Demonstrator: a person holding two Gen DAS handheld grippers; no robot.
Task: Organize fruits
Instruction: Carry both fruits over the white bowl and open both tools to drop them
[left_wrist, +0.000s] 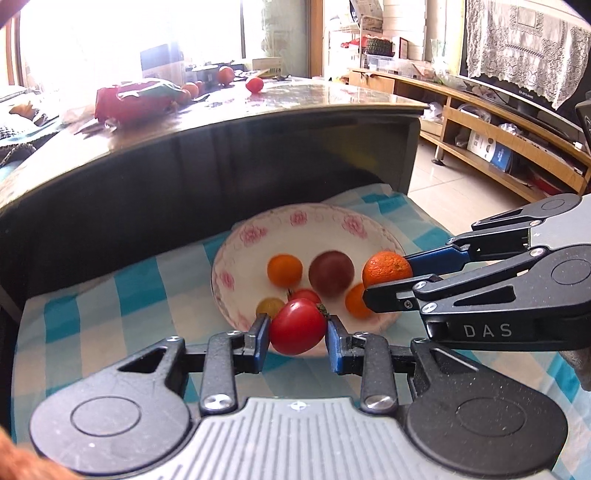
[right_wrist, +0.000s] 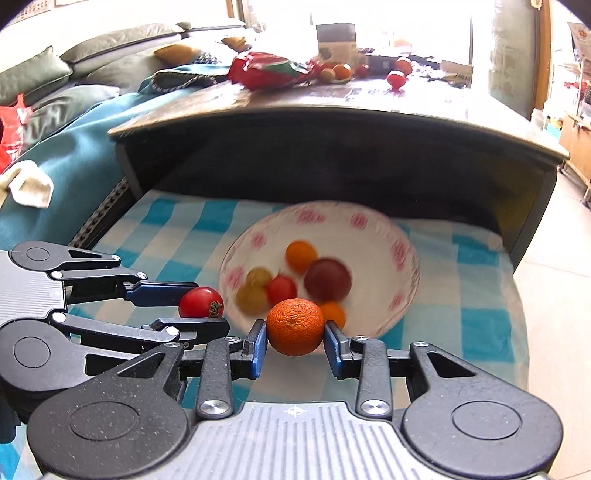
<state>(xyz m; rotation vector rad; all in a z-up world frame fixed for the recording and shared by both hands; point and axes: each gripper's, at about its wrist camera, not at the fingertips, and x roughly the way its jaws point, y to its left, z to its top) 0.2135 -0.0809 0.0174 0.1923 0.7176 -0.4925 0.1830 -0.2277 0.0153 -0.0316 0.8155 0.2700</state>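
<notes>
A white bowl with pink flowers (left_wrist: 295, 221) (right_wrist: 402, 254) sits on a blue checked cloth. It holds several small fruits: orange ones, a dark purple one (left_wrist: 331, 271) (right_wrist: 327, 279), a small red tomato and yellowish ones. My left gripper (left_wrist: 297, 326) (right_wrist: 201, 308) is shut on a red tomato (left_wrist: 297, 326) (right_wrist: 199, 302) at the bowl's near rim. My right gripper (right_wrist: 295, 328) (left_wrist: 388, 275) is shut on a rough-skinned orange (right_wrist: 295, 326) (left_wrist: 386, 268) over the bowl's edge.
A dark glass-topped coffee table (left_wrist: 258, 122) (right_wrist: 332, 122) rises right behind the bowl, with a red bag (left_wrist: 129, 101) and more fruits (left_wrist: 254, 85) on top. A sofa (right_wrist: 74, 92) is at the left, a wooden TV shelf (left_wrist: 498, 122) at the right.
</notes>
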